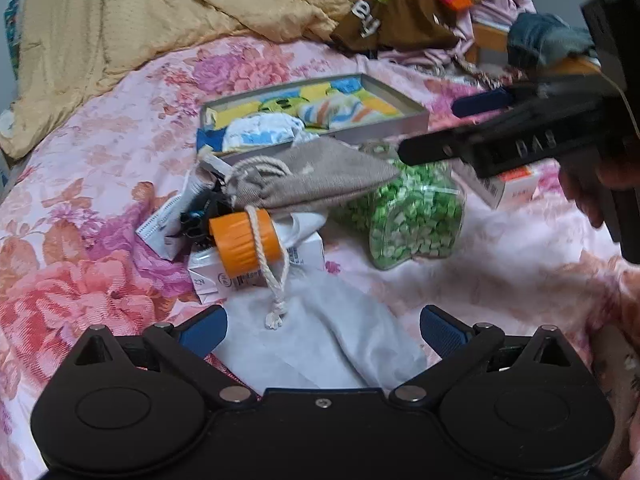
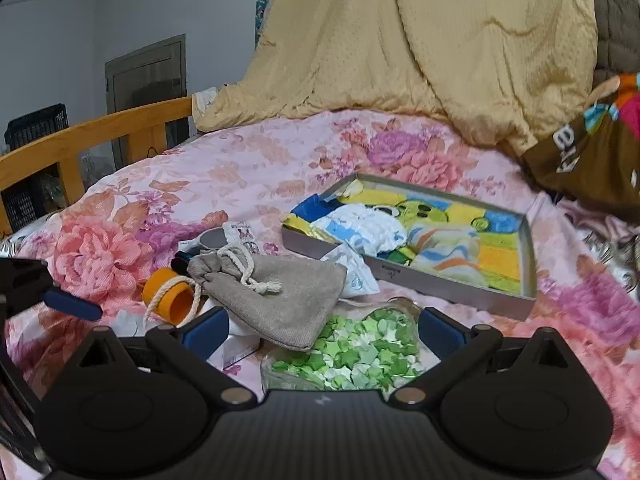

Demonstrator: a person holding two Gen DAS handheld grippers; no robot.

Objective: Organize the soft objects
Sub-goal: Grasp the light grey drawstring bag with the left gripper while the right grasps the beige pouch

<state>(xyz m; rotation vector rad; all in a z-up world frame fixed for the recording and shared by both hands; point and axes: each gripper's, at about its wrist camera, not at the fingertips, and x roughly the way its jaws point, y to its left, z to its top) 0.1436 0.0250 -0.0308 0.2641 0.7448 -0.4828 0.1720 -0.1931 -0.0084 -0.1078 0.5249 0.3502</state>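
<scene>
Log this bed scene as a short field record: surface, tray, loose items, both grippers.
surface: floral bedspread
tray: grey tray, holding folded colourful cloths
pouch: grey drawstring pouch, outside tray, lying partly over orange container
jar: clear jar of green paper stars, lying beside pouch
left gripper: jaws open, empty, above white cloth
right gripper: jaws open, empty, over jar and pouch

Brown garment [image 1: 394, 20] at bed's far edge: white letters, partly folded away, "ey" legible in left wrist view; right wrist view shows only fragments.
Right gripper [image 1: 516, 146] body: embossed chars, reversed, approx "BAB", unclear.
White carton [image 1: 256, 268]: barcode + small print, too small to read.
</scene>
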